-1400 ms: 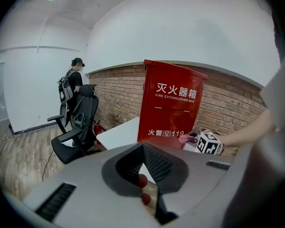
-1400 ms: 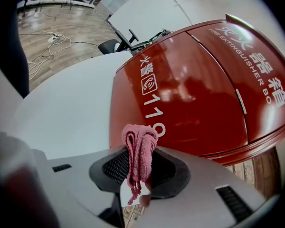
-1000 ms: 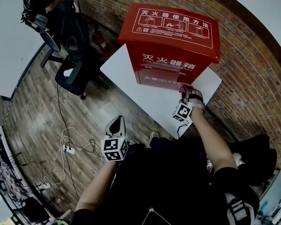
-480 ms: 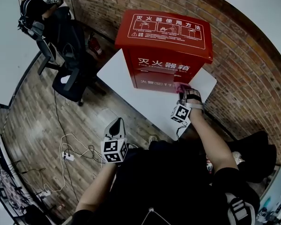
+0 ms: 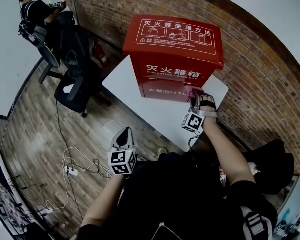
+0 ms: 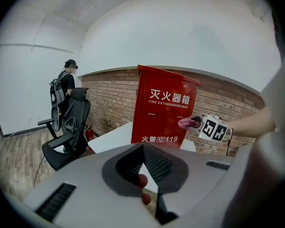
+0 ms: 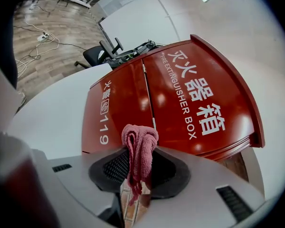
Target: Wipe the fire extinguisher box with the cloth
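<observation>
We are finding the right gripper point(image 7: 140, 152) pinching a bunched pink cloth point(image 7: 139, 136) against the red metal fire extinguisher box point(image 5: 176, 59), five o'clock corner; the left gripper point(image 6: 143, 153) is hovering at seven o'clock, jaws pressed together.

A white rectangular bench point(image 5: 122, 80) stands against a red-brown brick wall point(image 5: 270, 84). Left of the bench, a black mesh office chair point(image 5: 72, 86) sits on the grey-brown wood-plank floor point(image 5: 30, 129). Farther left of the bench, a person in dark clothes point(image 5: 34, 11) stands. A small red fire extinguisher point(image 5: 97, 49) stands on the floor near the bench's left end. In front of the bench lie a white power strip point(image 5: 70, 171) and loose cables point(image 5: 85, 154).
</observation>
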Tool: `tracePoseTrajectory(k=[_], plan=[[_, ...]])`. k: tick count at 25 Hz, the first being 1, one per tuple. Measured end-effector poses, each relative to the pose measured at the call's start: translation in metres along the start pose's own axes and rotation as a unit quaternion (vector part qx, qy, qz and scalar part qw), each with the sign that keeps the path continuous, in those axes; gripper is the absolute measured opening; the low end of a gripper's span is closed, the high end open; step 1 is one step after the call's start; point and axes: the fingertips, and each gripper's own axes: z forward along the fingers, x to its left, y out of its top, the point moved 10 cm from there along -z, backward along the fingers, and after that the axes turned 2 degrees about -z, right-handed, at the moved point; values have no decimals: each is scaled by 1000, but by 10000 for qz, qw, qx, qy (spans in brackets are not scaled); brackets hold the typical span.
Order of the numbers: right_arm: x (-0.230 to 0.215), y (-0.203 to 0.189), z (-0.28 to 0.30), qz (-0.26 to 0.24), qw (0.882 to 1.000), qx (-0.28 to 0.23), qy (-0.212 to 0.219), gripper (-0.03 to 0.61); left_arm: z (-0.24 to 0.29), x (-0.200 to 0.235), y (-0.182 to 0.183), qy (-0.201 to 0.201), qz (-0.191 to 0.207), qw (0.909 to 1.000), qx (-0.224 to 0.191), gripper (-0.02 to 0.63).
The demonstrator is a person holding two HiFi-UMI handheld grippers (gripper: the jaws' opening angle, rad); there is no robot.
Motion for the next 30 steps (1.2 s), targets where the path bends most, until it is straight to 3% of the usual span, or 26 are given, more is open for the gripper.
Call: tracePoseTrajectory(k=[30], plan=[[-66, 11, -36, 46, 9972, -52, -747, 110, -4, 6, 3, -157, -105, 9997, -175, 28]])
